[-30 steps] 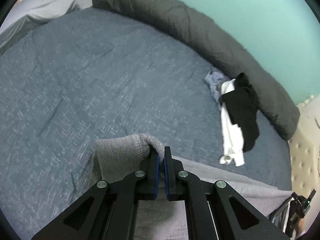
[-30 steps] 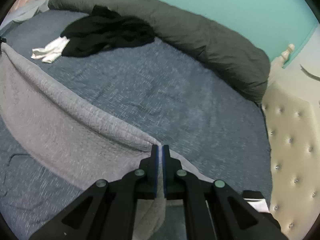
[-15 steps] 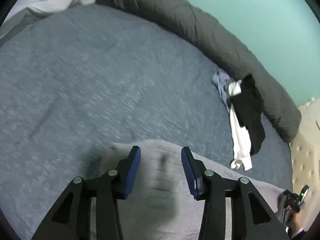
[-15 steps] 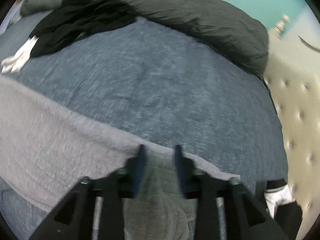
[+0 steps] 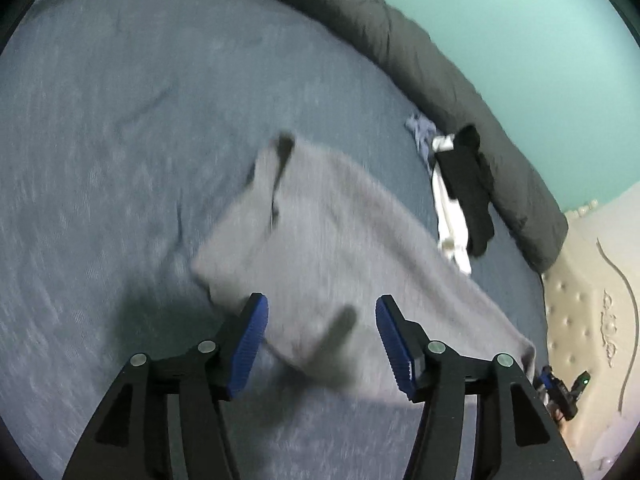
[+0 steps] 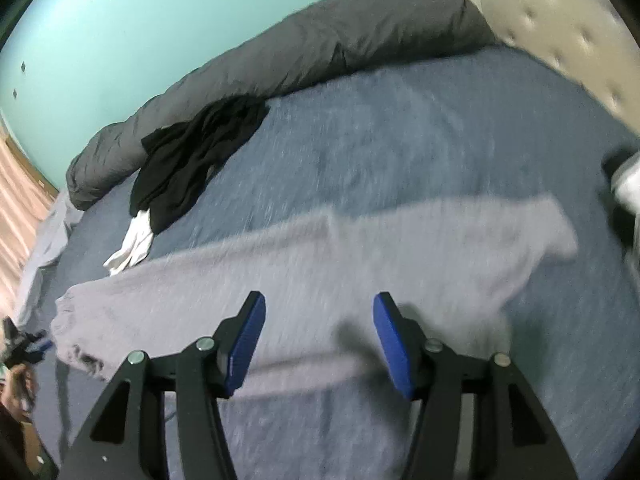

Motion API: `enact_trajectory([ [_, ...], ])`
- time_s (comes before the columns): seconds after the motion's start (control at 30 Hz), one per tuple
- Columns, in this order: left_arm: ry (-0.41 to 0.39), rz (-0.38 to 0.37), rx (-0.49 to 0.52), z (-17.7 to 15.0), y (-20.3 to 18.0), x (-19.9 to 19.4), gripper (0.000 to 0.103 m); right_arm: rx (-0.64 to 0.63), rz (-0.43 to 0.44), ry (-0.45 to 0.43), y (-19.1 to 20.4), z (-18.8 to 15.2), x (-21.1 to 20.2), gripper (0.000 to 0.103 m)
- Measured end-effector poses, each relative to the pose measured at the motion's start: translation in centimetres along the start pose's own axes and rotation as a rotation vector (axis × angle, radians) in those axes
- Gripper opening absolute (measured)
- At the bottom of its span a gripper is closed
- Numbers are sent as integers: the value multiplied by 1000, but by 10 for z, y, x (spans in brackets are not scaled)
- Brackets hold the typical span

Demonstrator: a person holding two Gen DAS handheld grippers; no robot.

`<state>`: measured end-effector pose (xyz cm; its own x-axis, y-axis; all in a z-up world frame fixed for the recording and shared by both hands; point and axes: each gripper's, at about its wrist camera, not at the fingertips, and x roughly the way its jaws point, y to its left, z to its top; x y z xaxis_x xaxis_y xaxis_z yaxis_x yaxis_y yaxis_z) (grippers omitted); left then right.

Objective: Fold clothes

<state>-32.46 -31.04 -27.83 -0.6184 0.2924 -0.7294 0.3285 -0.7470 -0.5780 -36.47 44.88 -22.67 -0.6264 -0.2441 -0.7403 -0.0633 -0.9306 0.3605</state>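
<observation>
Grey garment (image 5: 344,240) lies spread flat on bed (image 5: 120,140), long strip running across the blue sheet, blurred in both views. Left gripper (image 5: 322,332) above its near edge, jaws opening, blue pads apart and clear of the cloth. Right gripper (image 6: 318,332) same: jaws opening, nothing pinched, cloth lying below. Black clothes (image 6: 196,152) and white piece (image 6: 132,248) piled near the dark rolled duvet (image 6: 320,48), apart from the grey garment.
</observation>
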Motion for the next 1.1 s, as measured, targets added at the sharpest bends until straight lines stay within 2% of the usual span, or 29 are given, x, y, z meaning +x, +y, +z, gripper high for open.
enact_trajectory([
  [0.1, 21, -11, -23, -19, 3, 10, 60, 89, 53, 37, -4, -24, 5, 58],
  [0.2, 23, -40, -62, -30, 5, 19, 60, 167, 96, 55, -8, -38, 15, 65],
  [0.3, 10, -66, -90, -36, 5, 26, 61, 232, 125, 88, -9, -46, 32, 66],
  [0.37, -5, -81, -105, -35, 5, 28, 64, 263, 131, 101, -9, -47, 43, 70],
  [0.43, -27, -88, -114, -34, 3, 30, 74, 278, 137, 113, -9, -47, 54, 70],
  [0.7, -96, -92, -145, -36, 3, 29, 74, 326, 97, 79, -5, -39, 78, 71],
  [0.83, -89, -100, -152, -38, 5, 36, 74, 336, 78, 60, -4, -35, 83, 71],
  [0.9, -112, -108, -163, -35, 6, 39, 74, 318, 56, 47, -1, -33, 85, 70],
  [0.97, -128, -115, -176, -33, 7, 41, 74, 301, 39, 30, 2, -31, 86, 65],
  [1.0, -133, -117, -177, -31, 6, 43, 74, 292, 31, 21, 3, -30, 86, 56],
  [1.07, -133, -97, -162, -29, 3, 46, 66, 275, 16, 3, 6, -29, 87, 45],
  [1.1, -136, -89, -162, -27, 2, 47, 56, 276, 14, -5, 5, -28, 88, 37],
])
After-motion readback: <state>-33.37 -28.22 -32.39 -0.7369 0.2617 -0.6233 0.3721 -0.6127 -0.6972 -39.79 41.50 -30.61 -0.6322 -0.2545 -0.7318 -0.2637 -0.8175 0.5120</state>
